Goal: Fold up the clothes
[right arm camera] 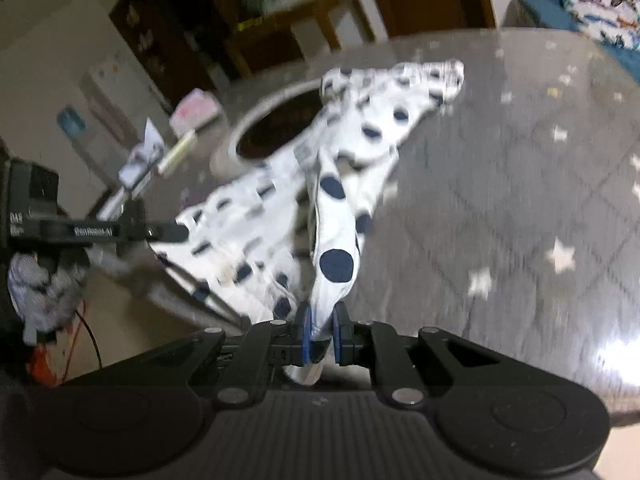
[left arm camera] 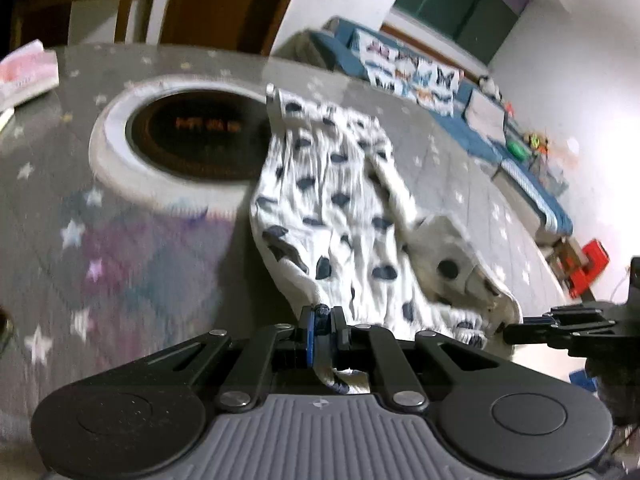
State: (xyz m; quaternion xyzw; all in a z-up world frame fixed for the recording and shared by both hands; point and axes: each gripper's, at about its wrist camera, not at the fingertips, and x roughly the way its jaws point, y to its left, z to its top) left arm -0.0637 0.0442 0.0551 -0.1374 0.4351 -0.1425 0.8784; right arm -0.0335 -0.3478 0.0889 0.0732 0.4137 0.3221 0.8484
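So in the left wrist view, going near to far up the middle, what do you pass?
Left claw shut on the near edge of the spotted garment → the garment's far end lying over the round dark inset's edge → starred table cover → brown door.

Left gripper pinches spotted garment on table.

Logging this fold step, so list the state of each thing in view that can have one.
White garment with dark blue spots: crumpled, partly lifted, far end on the table.
Left hand-held gripper: shut on the garment's edge.
Right hand-held gripper: shut on a bunched fold.
Round black inset with white rim: partly covered by the garment.
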